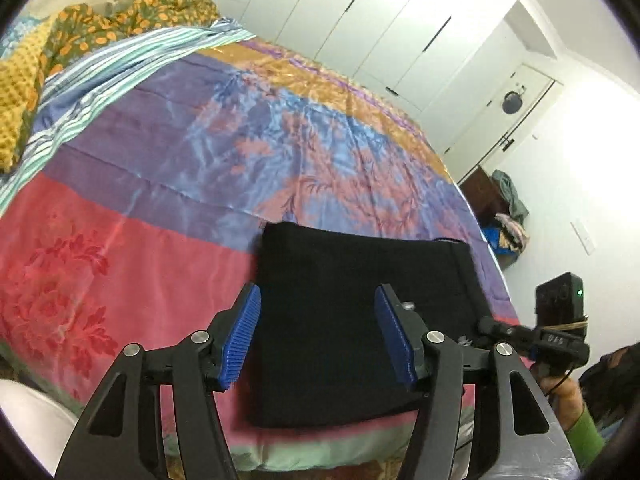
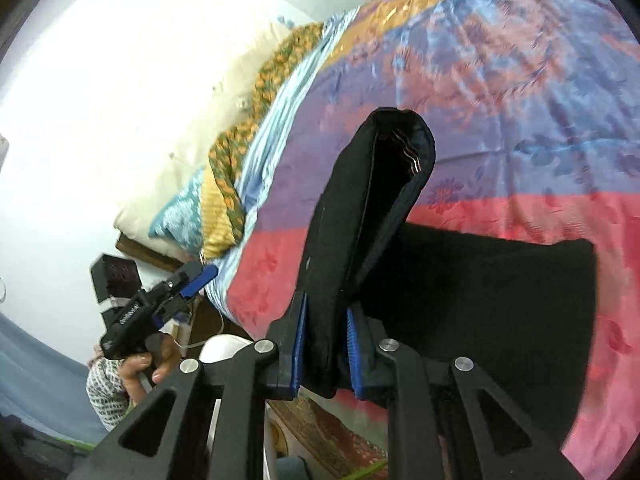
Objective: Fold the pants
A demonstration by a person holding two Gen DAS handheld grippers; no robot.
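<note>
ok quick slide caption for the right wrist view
Right gripper shut on a raised fold of the black pants over the colourful bedspread.

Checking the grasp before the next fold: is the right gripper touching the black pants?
Touching. The right wrist view shows the right gripper with its blue-padded fingers pressed on either side of a raised fold of the black pants.
</note>
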